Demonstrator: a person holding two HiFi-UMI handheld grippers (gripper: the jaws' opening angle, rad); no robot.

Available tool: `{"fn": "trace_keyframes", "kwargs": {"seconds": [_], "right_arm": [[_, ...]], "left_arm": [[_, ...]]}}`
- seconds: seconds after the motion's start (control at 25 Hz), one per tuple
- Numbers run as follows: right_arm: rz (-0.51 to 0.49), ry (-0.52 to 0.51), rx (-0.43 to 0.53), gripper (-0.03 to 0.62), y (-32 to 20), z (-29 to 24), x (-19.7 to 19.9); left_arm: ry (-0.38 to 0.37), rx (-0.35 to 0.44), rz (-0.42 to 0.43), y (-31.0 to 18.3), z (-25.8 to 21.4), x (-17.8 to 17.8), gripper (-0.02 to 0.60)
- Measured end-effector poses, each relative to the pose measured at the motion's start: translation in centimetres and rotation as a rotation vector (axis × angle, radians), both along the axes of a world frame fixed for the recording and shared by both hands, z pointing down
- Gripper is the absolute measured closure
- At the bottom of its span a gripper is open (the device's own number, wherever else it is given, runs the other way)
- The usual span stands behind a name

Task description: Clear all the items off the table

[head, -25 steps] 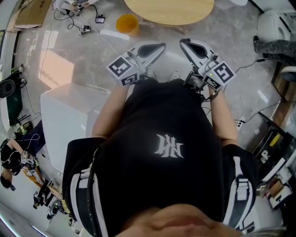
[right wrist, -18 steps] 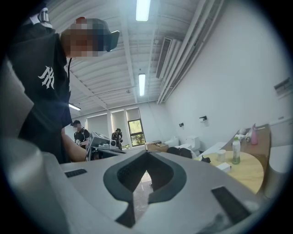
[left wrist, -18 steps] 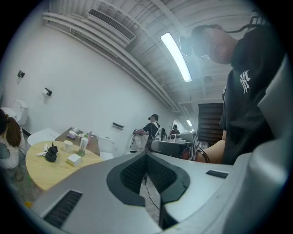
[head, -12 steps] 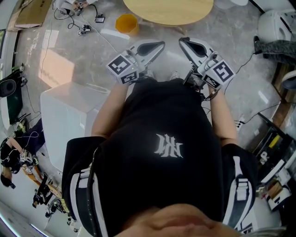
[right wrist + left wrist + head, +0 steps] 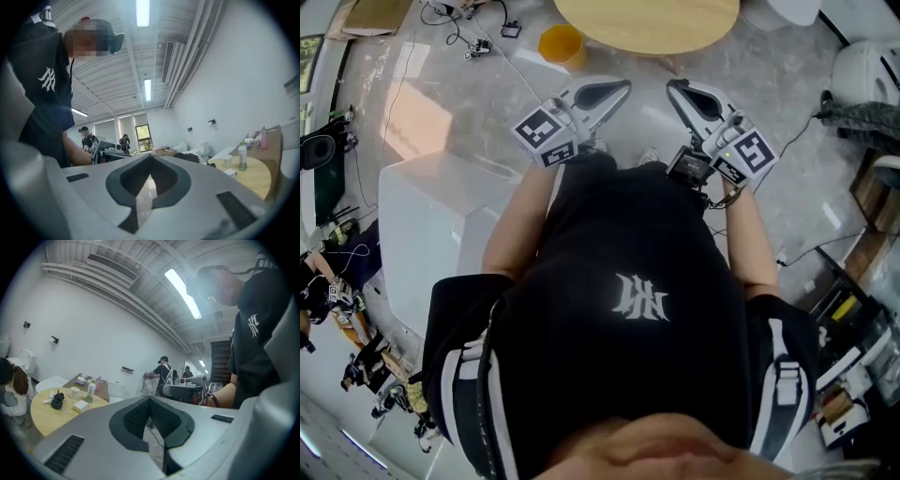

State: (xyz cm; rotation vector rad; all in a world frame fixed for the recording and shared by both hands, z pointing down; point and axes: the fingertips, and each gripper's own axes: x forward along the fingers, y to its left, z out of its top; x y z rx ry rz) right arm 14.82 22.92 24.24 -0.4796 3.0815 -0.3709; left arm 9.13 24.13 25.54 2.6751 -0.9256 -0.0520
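A round wooden worktop carries the things to clear. A bottle with green liquid stands upright on it, long axis vertical and cap up. Just beside it is a white cup, also upright. A white box lies flat nearer the edge, and a small black object sits to its left; what it is cannot be told. The right gripper view shows the bottle and the cup from the other side.

The left hand-held gripper and the right hand-held gripper are held level at the person's waist. Both point toward the worktop and are well apart from it. In its own view the left hand-held gripper has its jaws pressed together at the tips, with only floor showing through the gap behind them. The right hand-held gripper is pressed together the same way.

The floor is grey stone with cables across it. A yellow bucket stands on it beside the worktop, and a white block stands at the person's left. The walls are white, strip lights run along the ceiling, and other people stand far off.
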Motion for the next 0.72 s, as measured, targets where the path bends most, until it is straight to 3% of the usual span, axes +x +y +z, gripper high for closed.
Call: {"fn": "trace_keyframes", "kwargs": {"seconds": [0.4,0.72], "right_arm": [[-0.029,0.024,0.015,0.589,-3.1,0.1,-2.3],[0.051,0.071,-0.003,0.589,-9.3,0.6,-6.6]], "left_arm": [[0.002,-0.007,-0.024,-2.5,1.2,-2.6,0.569],[0.054,-0.007,0.016,-8.6,1.6,-7.1,0.569]]}}
